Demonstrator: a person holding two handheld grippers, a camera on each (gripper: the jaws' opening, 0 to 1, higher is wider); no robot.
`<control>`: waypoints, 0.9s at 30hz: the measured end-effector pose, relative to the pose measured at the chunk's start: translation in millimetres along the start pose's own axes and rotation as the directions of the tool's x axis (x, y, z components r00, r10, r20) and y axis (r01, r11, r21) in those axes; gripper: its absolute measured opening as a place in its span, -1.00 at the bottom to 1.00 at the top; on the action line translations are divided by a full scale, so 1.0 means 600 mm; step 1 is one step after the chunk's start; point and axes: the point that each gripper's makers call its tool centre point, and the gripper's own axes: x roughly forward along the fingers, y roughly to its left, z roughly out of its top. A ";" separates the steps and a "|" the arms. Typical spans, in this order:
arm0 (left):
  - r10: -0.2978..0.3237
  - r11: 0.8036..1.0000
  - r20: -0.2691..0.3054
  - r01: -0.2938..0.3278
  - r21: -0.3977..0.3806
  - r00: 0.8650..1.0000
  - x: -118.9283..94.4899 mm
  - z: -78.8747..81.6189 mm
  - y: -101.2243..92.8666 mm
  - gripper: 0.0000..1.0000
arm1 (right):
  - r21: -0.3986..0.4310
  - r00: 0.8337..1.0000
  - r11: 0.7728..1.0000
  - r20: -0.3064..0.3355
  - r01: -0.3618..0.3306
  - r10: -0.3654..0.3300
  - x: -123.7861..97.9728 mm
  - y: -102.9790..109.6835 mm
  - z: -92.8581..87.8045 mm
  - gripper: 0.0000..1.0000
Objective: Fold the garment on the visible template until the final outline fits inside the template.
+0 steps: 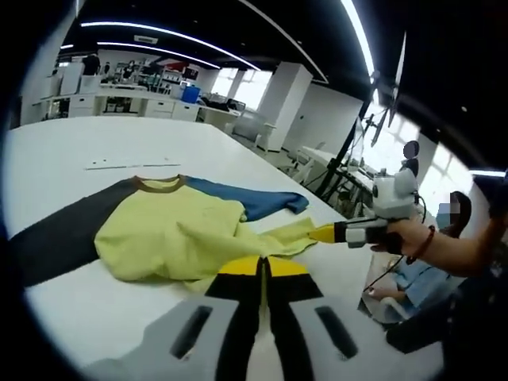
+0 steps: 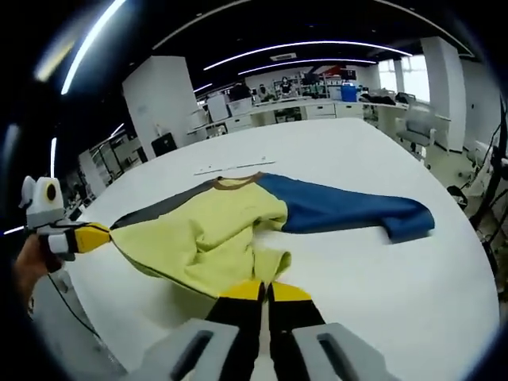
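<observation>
The garment (image 1: 171, 230) is a shirt with a yellow body, a brown collar, a blue sleeve (image 1: 258, 200) and a dark grey sleeve (image 1: 63, 234). It lies bunched on the white table (image 1: 79, 151). My left gripper (image 1: 262, 266) is shut on its near yellow edge. My right gripper (image 1: 321, 233) comes in from the right, shut on a stretched yellow corner. In the right gripper view the shirt (image 2: 210, 234) spreads out, its blue sleeve (image 2: 349, 210) flat to the right. There the right gripper (image 2: 266, 290) pinches the yellow hem and the left gripper (image 2: 99, 236) holds the far left corner. Thin template marks (image 2: 234, 167) lie beyond the collar.
The table's rim (image 1: 349, 274) runs close under the right gripper, with a person's arm (image 1: 444, 246) and a seated person beyond it. Stands and monitors (image 1: 381, 119) rise at the right. Desks and shelves (image 2: 317, 99) line the back of the room.
</observation>
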 end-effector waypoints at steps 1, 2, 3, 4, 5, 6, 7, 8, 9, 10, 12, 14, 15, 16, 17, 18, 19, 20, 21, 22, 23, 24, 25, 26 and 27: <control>-0.003 1.000 -0.001 0.003 0.002 1.000 0.001 -0.001 -0.002 -1.00 | 0.000 1.000 1.000 0.004 0.007 -0.007 -0.004 -0.001 -0.004 -1.00; -0.007 1.000 -0.005 0.007 0.002 1.000 0.001 -0.003 -0.006 -1.00 | -0.001 1.000 1.000 0.004 0.010 -0.010 -0.005 -0.002 -0.007 -1.00; -0.009 1.000 -0.006 0.009 0.005 1.000 0.002 -0.004 -0.009 -1.00 | 0.011 1.000 1.000 -0.001 0.017 -0.017 -0.007 -0.005 -0.013 -1.00; -0.013 1.000 -0.008 0.013 0.007 1.000 0.004 -0.005 -0.012 -1.00 | 0.022 1.000 1.000 -0.002 0.021 -0.021 -0.009 -0.006 -0.017 -1.00; -0.016 1.000 -0.012 0.016 0.007 1.000 0.005 -0.006 -0.014 -1.00 | 0.031 1.000 0.999 -0.005 0.025 -0.025 -0.011 -0.008 -0.023 -1.00; -0.019 1.000 -0.014 0.019 0.010 1.000 0.008 -0.007 -0.018 -1.00 | 0.034 1.000 0.999 -0.009 0.028 -0.027 -0.012 -0.008 -0.027 -1.00; -0.021 1.000 -0.015 0.021 0.012 1.000 0.010 -0.007 -0.019 -1.00 | 0.038 0.999 0.999 -0.014 0.033 -0.032 -0.013 -0.008 -0.033 -1.00; -0.022 1.000 -0.017 0.022 0.011 1.000 0.012 -0.008 -0.020 -1.00 | 0.039 0.999 0.999 -0.017 0.035 -0.035 -0.014 -0.008 -0.037 -1.00; -0.023 1.000 -0.017 0.024 0.013 1.000 0.015 -0.007 -0.022 -1.00 | 0.039 0.999 0.999 -0.020 0.037 -0.036 -0.014 -0.008 -0.041 -1.00; -0.024 1.000 -0.015 0.024 0.013 1.000 0.017 -0.006 -0.022 -1.00 | 0.036 0.999 0.999 -0.028 0.038 -0.037 -0.014 -0.008 -0.048 -1.00; -0.024 1.000 -0.006 0.024 0.015 1.000 0.024 0.001 -0.024 -1.00 | 0.036 0.998 0.999 -0.042 0.040 -0.039 -0.013 -0.008 -0.060 -1.00; -0.020 1.000 0.006 0.020 0.020 1.000 0.031 0.008 -0.024 -1.00 | 0.039 0.998 0.998 -0.051 0.042 -0.040 -0.014 -0.006 -0.069 -1.00; -0.020 1.000 0.009 0.020 0.021 1.000 0.033 0.009 -0.025 -1.00 | 0.040 0.998 0.998 -0.055 0.041 -0.039 -0.014 -0.004 -0.072 -1.00; -0.019 1.000 0.015 0.019 0.021 1.000 0.039 0.013 -0.024 -1.00 | 0.043 0.997 0.998 -0.066 0.038 -0.035 -0.015 -0.001 -0.077 -1.00; -0.016 1.000 0.019 0.016 0.017 1.000 0.044 0.016 -0.023 -1.00 | 0.046 0.997 0.998 -0.073 0.033 -0.030 -0.015 0.001 -0.081 -1.00; -0.017 1.000 0.025 0.016 0.016 1.000 0.051 0.019 -0.023 -1.00 | 0.048 0.996 0.998 -0.079 0.032 -0.028 -0.016 0.002 -0.084 -1.00; -0.018 1.000 0.028 0.018 0.017 0.999 0.056 0.022 -0.024 -1.00 | 0.052 0.996 0.998 -0.082 0.034 -0.030 -0.017 0.003 -0.086 -1.00; -0.020 1.000 0.032 0.019 0.017 0.999 0.065 0.025 -0.025 -1.00 | 0.060 0.996 0.997 -0.084 0.038 -0.033 -0.018 0.002 -0.089 -1.00; -0.020 1.000 0.029 0.020 0.016 0.999 0.070 0.026 -0.026 -1.00 | 0.064 0.996 0.997 -0.087 0.039 -0.033 -0.018 0.002 -0.090 -1.00; -0.026 0.999 0.034 0.026 0.022 0.999 0.080 0.031 -0.030 -1.00 | 0.066 0.996 0.997 -0.089 0.038 -0.032 -0.018 0.002 -0.092 -1.00; -0.031 0.999 0.036 0.030 0.024 0.999 0.086 0.034 -0.032 -1.00 | 0.067 0.995 0.997 -0.090 0.039 -0.033 -0.018 0.002 -0.094 -1.00; -0.037 0.999 0.038 0.036 0.023 0.999 0.095 0.038 -0.035 -1.00 | 0.067 0.995 0.997 -0.093 0.039 -0.033 -0.018 0.002 -0.096 -1.00; -0.040 0.999 0.039 0.039 0.024 0.998 0.098 0.039 -0.036 -1.00 | 0.066 0.995 0.997 -0.098 0.039 -0.033 -0.017 0.001 -0.099 -1.00; -0.046 0.999 0.039 0.045 0.027 0.998 0.107 0.042 -0.040 -1.00 | 0.068 0.994 0.997 -0.101 0.040 -0.033 -0.017 0.001 -0.100 -1.00; -0.049 0.998 0.040 0.048 0.032 0.998 0.113 0.045 -0.041 -1.00 | 0.070 0.994 0.997 -0.103 0.039 -0.031 -0.017 0.001 -0.102 -1.00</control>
